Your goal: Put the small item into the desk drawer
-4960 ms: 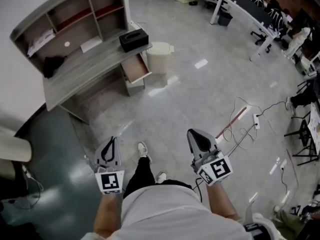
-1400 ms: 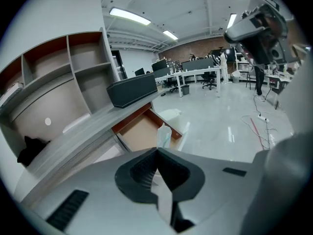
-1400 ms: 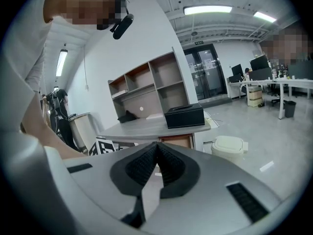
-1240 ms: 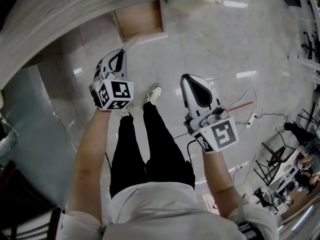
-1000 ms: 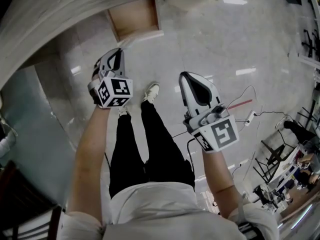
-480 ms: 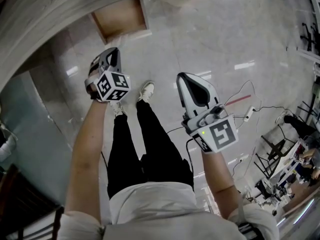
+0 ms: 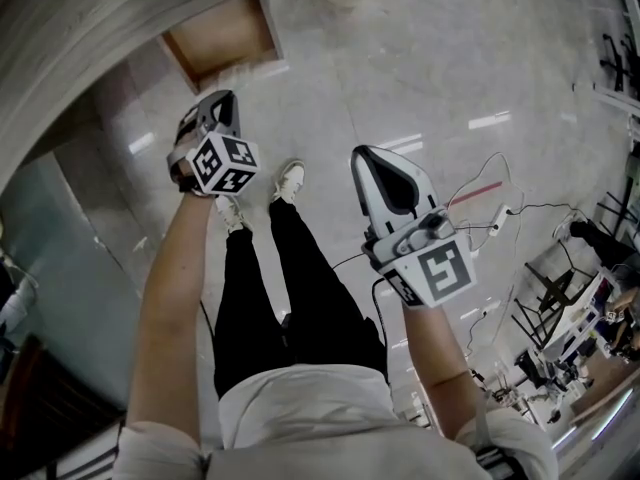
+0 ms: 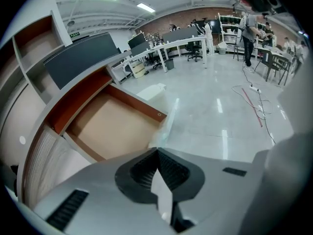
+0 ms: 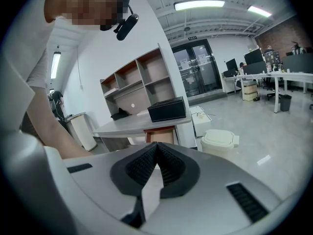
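The desk drawer (image 7: 220, 36) stands pulled open at the top left of the head view, and its wooden bottom (image 8: 110, 126) looks bare. My left gripper (image 7: 222, 100) hangs just below the drawer's front, shut with nothing between its pads (image 8: 157, 152). Further right, over the floor, my right gripper (image 7: 360, 154) is also shut and holds nothing (image 9: 156, 145). In the right gripper view the desk (image 9: 132, 125) and the drawer (image 9: 159, 134) show from farther off. I cannot pick out the small item in any view.
A black box (image 9: 167, 109) and a dark bundle (image 9: 120, 114) lie on the desk under its shelf unit (image 9: 139, 84). A white bin (image 9: 220, 140) stands on the floor beside the desk. Cables (image 7: 480, 203) trail on the floor at the right. The person's legs (image 7: 290, 278) are below.
Five seconds ago the desk was several steps away; now the person stands right at it. Over the last second the drawer slid left in the head view and the left gripper shifted left with it.
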